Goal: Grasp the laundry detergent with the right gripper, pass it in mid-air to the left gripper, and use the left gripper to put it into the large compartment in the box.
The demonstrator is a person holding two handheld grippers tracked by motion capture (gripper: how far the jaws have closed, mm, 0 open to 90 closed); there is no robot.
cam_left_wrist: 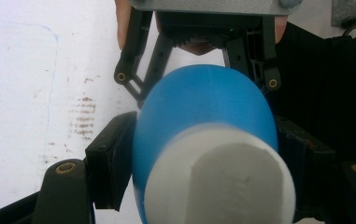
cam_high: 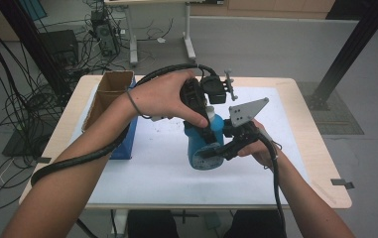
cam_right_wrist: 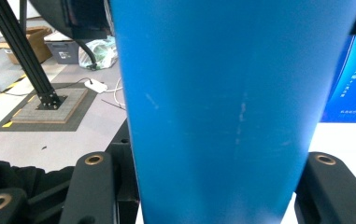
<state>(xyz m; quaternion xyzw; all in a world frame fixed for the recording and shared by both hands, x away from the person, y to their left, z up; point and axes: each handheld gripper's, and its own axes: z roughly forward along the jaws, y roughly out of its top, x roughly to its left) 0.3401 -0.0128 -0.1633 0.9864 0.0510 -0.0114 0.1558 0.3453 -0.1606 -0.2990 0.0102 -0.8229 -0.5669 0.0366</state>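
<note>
A blue bottle with a white cap is held above the white sheet, tilted, between both grippers. My left gripper comes down from the person's left hand, and its pads sit against both sides of the bottle's shoulder just below the cap. My right gripper is shut on the bottle's wide lower body. In the left gripper view the right gripper grips the bottle's far end. The bottle hides both grippers' inner pad faces.
An open cardboard box stands at the table's left with a blue box leaning beside it. A white sheet with dark smudges covers the wooden table. Cables and black frame posts crowd the floor behind.
</note>
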